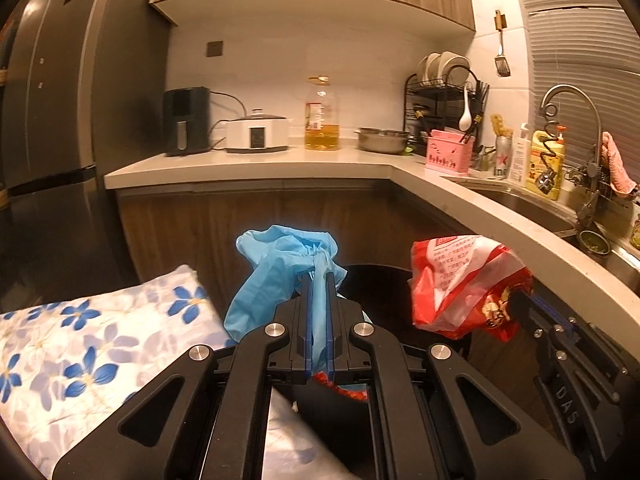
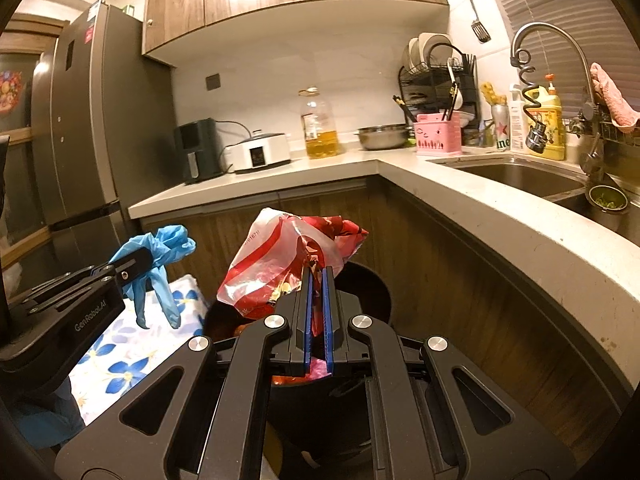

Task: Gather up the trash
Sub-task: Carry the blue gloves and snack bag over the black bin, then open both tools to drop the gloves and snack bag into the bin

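My left gripper (image 1: 319, 276) is shut on a crumpled blue glove (image 1: 280, 268) and holds it in the air; both also show in the right wrist view, the gripper (image 2: 138, 260) at the left with the glove (image 2: 160, 264) dangling. My right gripper (image 2: 317, 270) is shut on a red and white plastic bag (image 2: 280, 264), held above a dark round trash bin (image 2: 372, 292). In the left wrist view the bag (image 1: 460, 280) hangs at the right over the bin (image 1: 380, 280), with the right gripper (image 1: 520, 300) behind it.
A floral blue and white cloth (image 1: 80, 340) lies to the left of the bin. An L-shaped counter (image 2: 480, 208) wraps behind and right, with a sink (image 2: 520, 176), oil bottle (image 2: 320, 128), steel bowl (image 2: 382, 136), appliances and dish rack (image 2: 436, 80). A fridge (image 2: 88, 120) stands left.
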Tool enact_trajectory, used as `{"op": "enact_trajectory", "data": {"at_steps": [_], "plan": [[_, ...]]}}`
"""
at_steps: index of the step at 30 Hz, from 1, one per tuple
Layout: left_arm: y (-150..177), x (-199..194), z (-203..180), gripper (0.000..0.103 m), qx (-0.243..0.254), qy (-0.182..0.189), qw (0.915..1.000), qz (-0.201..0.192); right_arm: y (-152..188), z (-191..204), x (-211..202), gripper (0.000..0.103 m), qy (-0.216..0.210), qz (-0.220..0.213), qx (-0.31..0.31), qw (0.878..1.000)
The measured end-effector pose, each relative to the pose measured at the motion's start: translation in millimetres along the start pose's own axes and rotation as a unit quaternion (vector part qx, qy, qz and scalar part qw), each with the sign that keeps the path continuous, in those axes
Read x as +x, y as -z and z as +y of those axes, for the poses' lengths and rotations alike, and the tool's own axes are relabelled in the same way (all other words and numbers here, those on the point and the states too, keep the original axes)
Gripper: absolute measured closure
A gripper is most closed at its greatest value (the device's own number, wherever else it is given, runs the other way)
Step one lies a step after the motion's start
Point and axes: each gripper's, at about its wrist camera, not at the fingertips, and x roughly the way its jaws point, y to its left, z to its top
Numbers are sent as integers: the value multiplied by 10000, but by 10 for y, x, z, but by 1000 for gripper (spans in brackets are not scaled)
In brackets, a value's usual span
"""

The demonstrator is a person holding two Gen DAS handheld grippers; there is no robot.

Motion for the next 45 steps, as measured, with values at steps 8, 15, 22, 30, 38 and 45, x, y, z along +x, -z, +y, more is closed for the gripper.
{"op": "enact_trajectory", "data": {"at_steps": [8,15,22,30,38,45], "plan": [[-33,233,-110,99,18,283,9996,58,-14,-79,193,98,54,74,10,10000],[-16,382,-141,99,-31,451,9989,127,-16,-117,328,98,68,155,-5,9999],[-1,451,-135,98,6,561,9983,133,0,-139,416,98,41,190,12,9998],[22,504,-123,98,44,650,9977,179,23,-154,524,97,-38,274,11,9996],[4,497,-121,68,79,633,9979,126,25,-198,614,90,-65,375,47,9993],[36,461,28,27,-153,344,9992,114,84,-255,583,52,1,441,110,9990]]}}
